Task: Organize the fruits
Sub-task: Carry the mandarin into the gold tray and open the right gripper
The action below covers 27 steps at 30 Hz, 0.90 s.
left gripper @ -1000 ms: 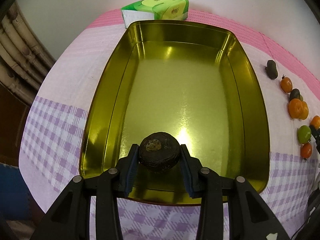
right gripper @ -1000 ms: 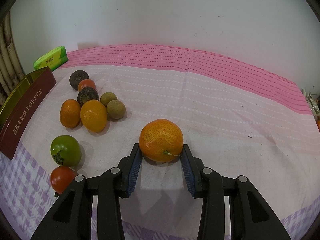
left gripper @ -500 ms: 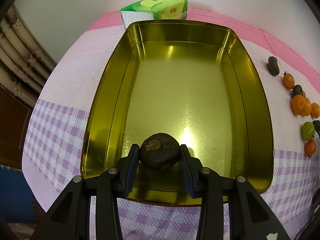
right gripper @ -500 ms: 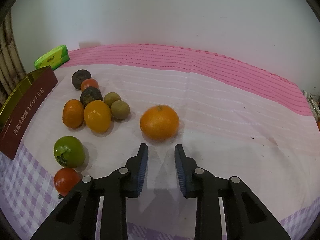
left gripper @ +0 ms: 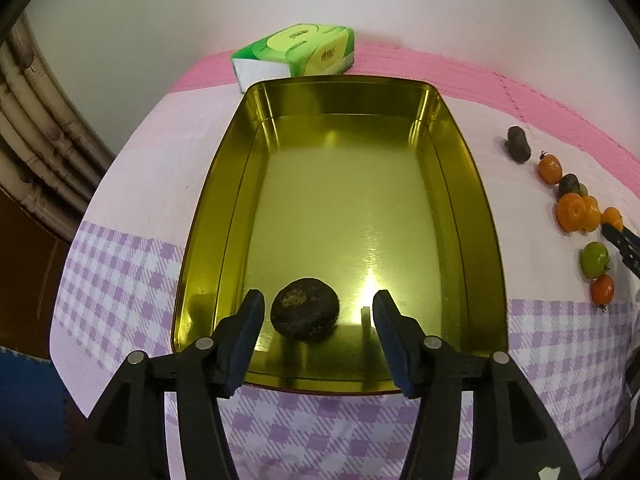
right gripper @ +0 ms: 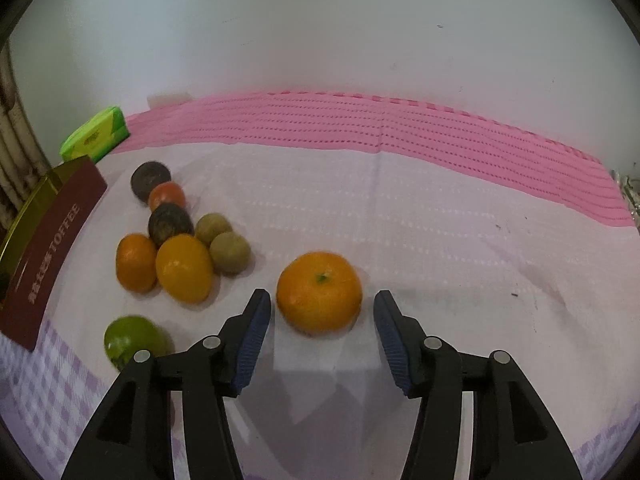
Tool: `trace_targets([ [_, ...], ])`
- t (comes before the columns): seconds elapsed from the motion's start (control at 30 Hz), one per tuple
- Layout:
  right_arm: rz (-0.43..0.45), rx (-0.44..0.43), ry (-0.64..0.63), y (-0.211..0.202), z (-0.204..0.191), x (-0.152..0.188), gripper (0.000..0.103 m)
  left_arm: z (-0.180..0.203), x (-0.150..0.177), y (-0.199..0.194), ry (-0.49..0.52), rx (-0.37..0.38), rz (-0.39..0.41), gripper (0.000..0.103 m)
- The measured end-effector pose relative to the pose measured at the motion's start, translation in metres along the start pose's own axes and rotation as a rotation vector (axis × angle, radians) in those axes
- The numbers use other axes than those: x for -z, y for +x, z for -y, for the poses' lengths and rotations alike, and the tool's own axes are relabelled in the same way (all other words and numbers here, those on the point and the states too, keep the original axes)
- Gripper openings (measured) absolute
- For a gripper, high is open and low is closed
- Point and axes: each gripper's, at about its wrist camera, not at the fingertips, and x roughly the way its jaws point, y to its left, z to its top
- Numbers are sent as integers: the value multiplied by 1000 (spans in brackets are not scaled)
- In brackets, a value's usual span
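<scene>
Left-wrist view: the left gripper (left gripper: 316, 308), two black plastic arms tipped with ribbed blue pads, stands parted over the near end of a shallow rectangular gold metal tin (left gripper: 472, 184) with rounded corners and a mirror-bright floor. Its jaws have just been opening; a dark brown, wrinkled, roundish fruit (left gripper: 306, 313) lies on the tin floor between them, close to the left pad, with a gap showing on either side, so neither pad presses it. Beyond the tin's far rim sits a soft green and white tissue pack (left gripper: 296, 54). The tin rests on a woven cloth (left gripper: 136, 280), pale with lilac checks near the camera and pink ribbed stripes at the back. Right-wrist view: the right gripper (right gripper: 322, 308), of the same build, is likewise spread, its jaws having just been opening; a glossy, dimpled, round orange mandarin (right gripper: 319, 292) sits on the cloth between the pads, free of both. To its left lies a loose cluster: two smooth orange fruits (right gripper: 184, 268), two dull olive-brown round fruits (right gripper: 230, 252), two dark rough-skinned fruits (right gripper: 170, 222), a small red tomato (right gripper: 167, 196), and, nearer the camera, a shiny green tomato (right gripper: 132, 340). The tin's maroon outer wall, lettered "TOFFEE", shows at the left edge.
</scene>
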Motion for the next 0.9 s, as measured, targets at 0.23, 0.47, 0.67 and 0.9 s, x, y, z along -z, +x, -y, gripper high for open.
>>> trace_targets([
  [0.23, -5, 26, -32, 1, -8, -2, 42, 0, 3, -6, -10, -2, 13, 64],
  [0.47, 56, -8, -56, -31, -28, -18, 42, -10, 3, -22, -45, -13, 62, 82],
  [0.67, 104, -155, -161, -65, -95, -34, 42, -29, 2, -38, -101, -29, 116, 91],
  [0.9, 73, -335, -311, -76, -193, -31, 42, -60, 8, -51, -182, -58, 147, 96],
])
